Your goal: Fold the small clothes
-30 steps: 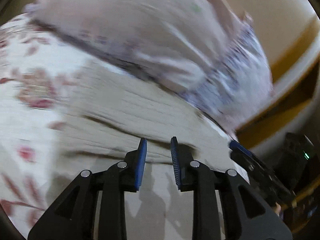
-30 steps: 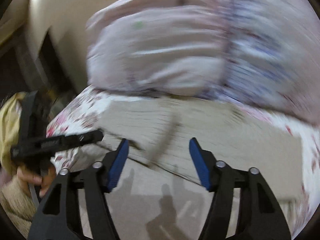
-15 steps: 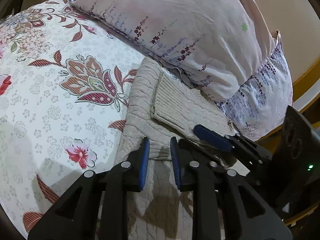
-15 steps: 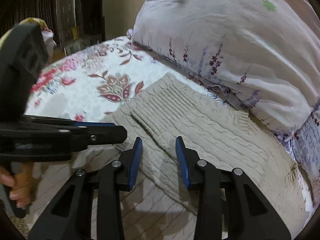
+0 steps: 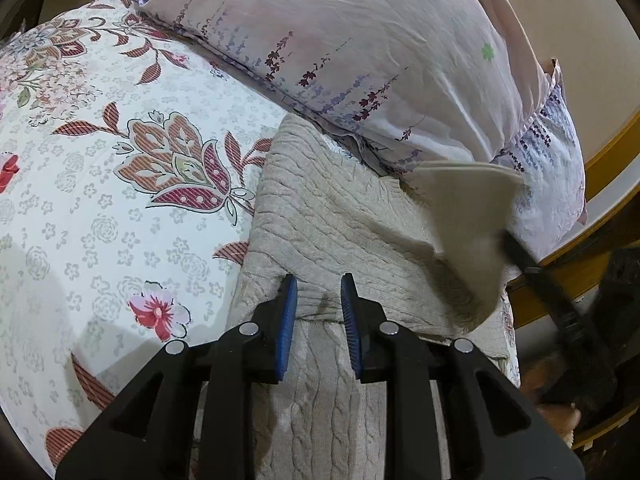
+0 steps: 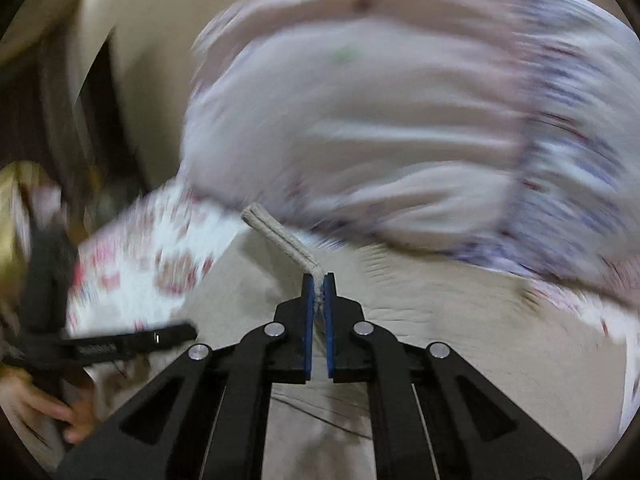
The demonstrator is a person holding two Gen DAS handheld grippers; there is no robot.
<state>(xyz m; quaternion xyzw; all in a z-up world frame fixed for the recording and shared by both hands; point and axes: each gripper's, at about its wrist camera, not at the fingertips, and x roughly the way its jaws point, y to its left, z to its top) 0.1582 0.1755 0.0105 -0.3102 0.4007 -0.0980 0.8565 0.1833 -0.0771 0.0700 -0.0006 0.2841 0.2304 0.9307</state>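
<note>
A beige cable-knit sweater [image 5: 328, 216] lies on the floral bedspread [image 5: 120, 168] below the pillows. My left gripper [image 5: 318, 292] hovers just over its middle, jaws slightly apart and holding nothing. My right gripper [image 6: 319, 280] is shut on the sweater's ribbed edge [image 6: 280, 236] and lifts it. In the left wrist view that lifted part [image 5: 472, 216] rises as a blurred flap at the right, with the right gripper's dark finger [image 5: 532, 268] beside it. The left gripper also shows in the right wrist view [image 6: 120, 344], at the left.
Two pale floral pillows [image 5: 360, 52] lean against the wall behind the sweater. The bed's wooden edge [image 5: 600, 216] runs at the right. A yellow cloth [image 6: 16, 200] sits off the bed at the far left of the right wrist view.
My right gripper has closed on the sweater's ribbed edge and is lifting it fast, blurring its view. My left gripper has stayed over the sweater's middle, jaws a little apart.
</note>
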